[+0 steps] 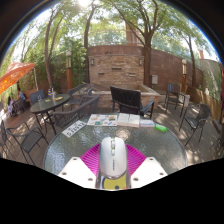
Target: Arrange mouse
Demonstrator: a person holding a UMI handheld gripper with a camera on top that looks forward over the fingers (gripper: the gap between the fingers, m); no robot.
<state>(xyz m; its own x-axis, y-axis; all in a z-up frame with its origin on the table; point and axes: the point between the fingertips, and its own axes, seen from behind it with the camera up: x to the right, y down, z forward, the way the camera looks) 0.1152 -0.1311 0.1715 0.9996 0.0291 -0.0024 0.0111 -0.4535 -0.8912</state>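
Sunlight lay across a white, rounded computer mouse (113, 158) resting on a magenta mat (98, 155) at the near edge of a round glass patio table (70, 148). The gripper (113, 172) had its white fingers (80, 171) spread wide, the mouse standing between them with gaps either side. Papers (112, 120) lay along the table's far edge.

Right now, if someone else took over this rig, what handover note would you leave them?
Gripper: open, fingers either side of the white mouse, apparently not pressing on it.
Mouse: lying on a pink mat on the round glass table, between the fingers.
Papers lie beyond it on the far side of the table.
Done: gripper lined up on the mouse.
Left: close, lift and place it; final spot not evident.
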